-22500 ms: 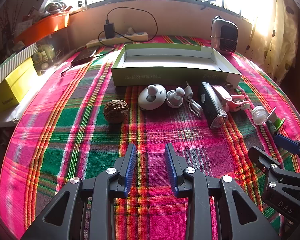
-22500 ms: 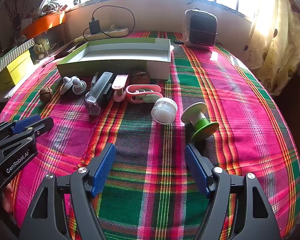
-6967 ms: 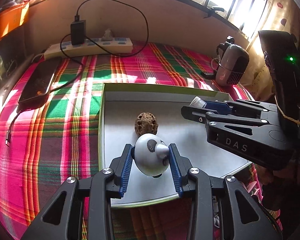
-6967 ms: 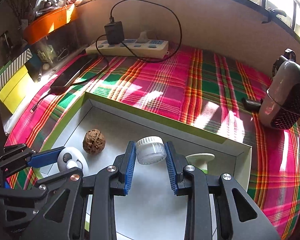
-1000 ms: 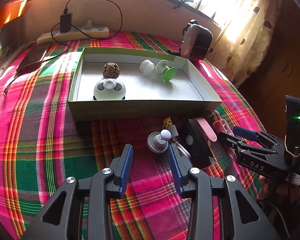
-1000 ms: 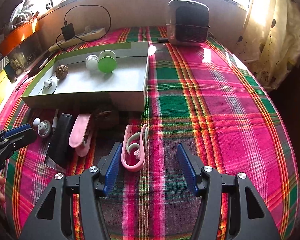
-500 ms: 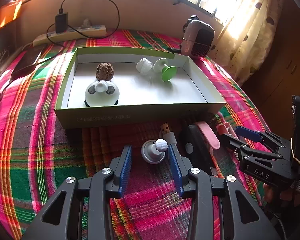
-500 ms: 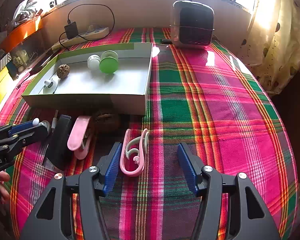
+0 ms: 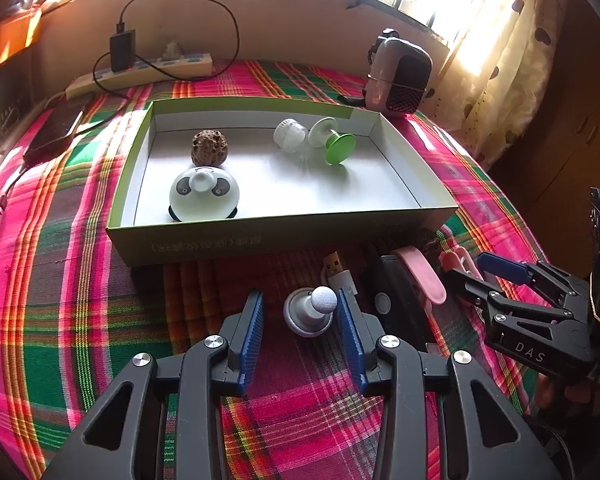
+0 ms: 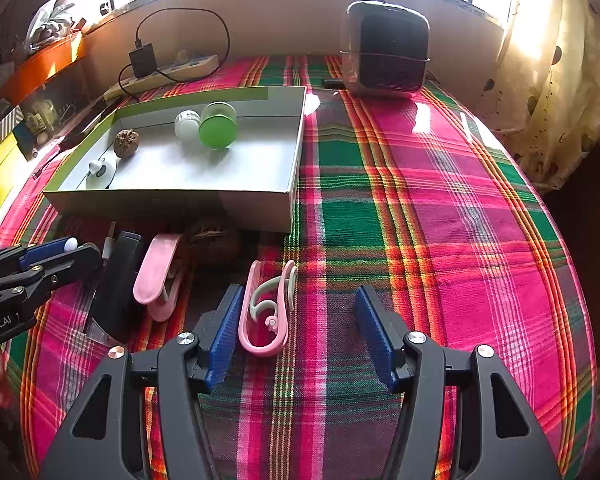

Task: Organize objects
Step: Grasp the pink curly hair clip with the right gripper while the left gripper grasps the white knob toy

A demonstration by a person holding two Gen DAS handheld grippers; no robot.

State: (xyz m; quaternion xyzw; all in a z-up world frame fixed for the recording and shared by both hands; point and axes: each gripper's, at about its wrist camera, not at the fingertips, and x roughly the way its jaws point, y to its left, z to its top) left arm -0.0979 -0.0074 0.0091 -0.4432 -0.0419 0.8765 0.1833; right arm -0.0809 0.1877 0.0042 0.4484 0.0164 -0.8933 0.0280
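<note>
Both spread wide: left gripper point(image 9: 300, 312) straddles the knob point(image 9: 310, 312), right gripper point(image 10: 296, 328) beside the pink clip point(image 10: 266, 314).

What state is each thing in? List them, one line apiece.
Left claw: open, straddling the small grey knob.
Right claw: open, pink clip by its left finger.
Green box: open, no lid.
Walnut: in box.
Panda dome: in box.
White cap: in box, on its side.
Green spool: in box, tipped over.

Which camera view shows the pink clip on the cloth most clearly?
The right wrist view: the whole pink clip lies just inside the open right claw. The left wrist view shows only its tip, behind that claw.
</note>
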